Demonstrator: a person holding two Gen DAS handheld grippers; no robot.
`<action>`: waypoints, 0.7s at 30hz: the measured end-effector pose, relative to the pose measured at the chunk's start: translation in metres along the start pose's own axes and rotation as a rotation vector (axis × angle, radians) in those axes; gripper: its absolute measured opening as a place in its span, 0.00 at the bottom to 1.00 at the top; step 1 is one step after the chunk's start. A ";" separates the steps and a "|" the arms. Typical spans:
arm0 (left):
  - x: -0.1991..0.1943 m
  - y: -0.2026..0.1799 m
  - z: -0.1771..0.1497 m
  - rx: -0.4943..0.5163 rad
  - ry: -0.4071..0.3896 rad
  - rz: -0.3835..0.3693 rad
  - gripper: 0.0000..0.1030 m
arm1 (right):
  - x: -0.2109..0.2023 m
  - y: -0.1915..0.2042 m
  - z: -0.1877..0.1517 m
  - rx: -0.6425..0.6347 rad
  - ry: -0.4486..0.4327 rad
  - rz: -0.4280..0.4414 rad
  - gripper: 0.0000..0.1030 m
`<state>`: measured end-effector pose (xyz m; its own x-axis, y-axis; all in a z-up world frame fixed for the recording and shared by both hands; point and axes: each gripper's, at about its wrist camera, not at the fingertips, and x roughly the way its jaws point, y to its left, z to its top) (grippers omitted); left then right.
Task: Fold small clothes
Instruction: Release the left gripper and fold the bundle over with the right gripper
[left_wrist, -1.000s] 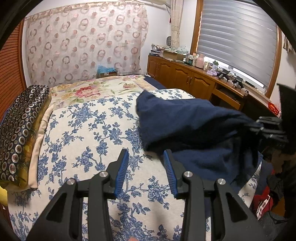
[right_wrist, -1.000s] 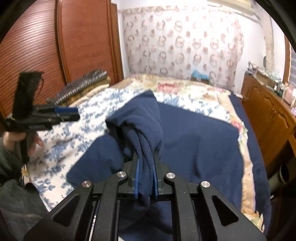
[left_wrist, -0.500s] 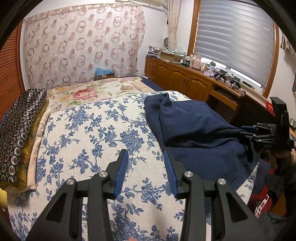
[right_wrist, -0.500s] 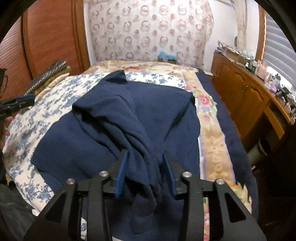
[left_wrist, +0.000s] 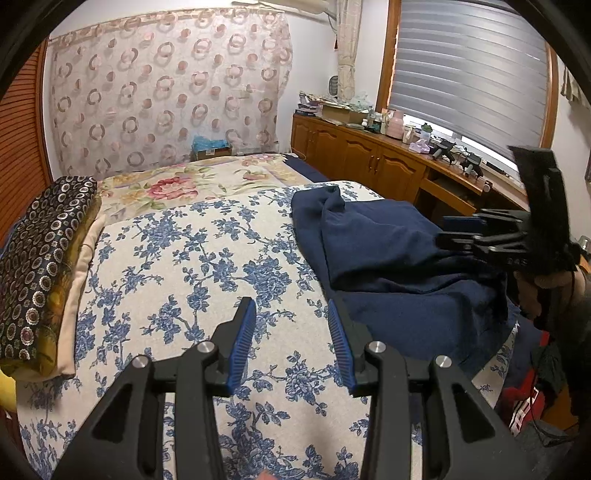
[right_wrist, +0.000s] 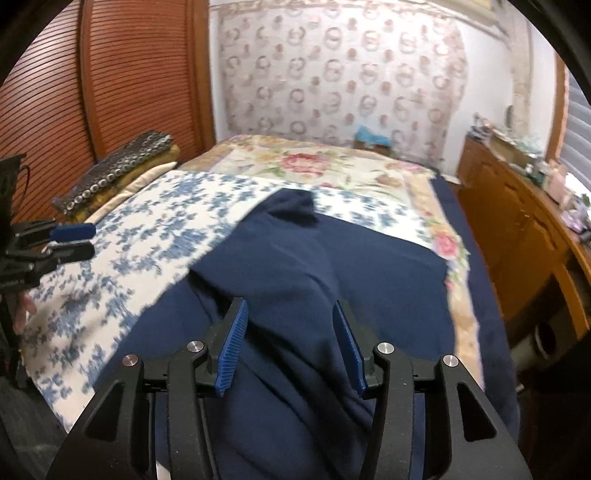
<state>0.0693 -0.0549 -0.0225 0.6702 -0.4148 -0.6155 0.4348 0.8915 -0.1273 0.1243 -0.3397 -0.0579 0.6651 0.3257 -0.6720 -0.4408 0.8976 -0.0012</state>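
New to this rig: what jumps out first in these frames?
The navy garment sprawls rumpled over the bed's right side, a fold lying between the opening jaws of the right tool, pads not pressing it. The left tool hangs empty over the blue-flowered bedspread. Folded patterned bedding lines the left edge.

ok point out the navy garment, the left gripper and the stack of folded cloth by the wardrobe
navy garment (right_wrist: 314, 258): right wrist view, flat middle of the cloth
left gripper (left_wrist: 291, 341): left wrist view, midway between its fingertips
stack of folded cloth (left_wrist: 44, 254): left wrist view, dark ring-patterned top piece
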 end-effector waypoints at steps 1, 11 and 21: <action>0.000 0.001 0.000 -0.002 -0.001 0.002 0.37 | 0.006 0.002 0.004 -0.007 0.011 0.009 0.47; 0.000 0.004 -0.005 -0.013 0.002 0.007 0.38 | 0.063 0.038 0.026 -0.109 0.122 0.095 0.48; 0.001 0.006 -0.009 -0.019 0.006 0.006 0.38 | 0.096 0.064 0.020 -0.198 0.190 0.128 0.53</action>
<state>0.0675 -0.0482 -0.0314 0.6688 -0.4086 -0.6211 0.4197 0.8971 -0.1383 0.1719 -0.2445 -0.1081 0.4802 0.3545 -0.8024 -0.6351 0.7714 -0.0393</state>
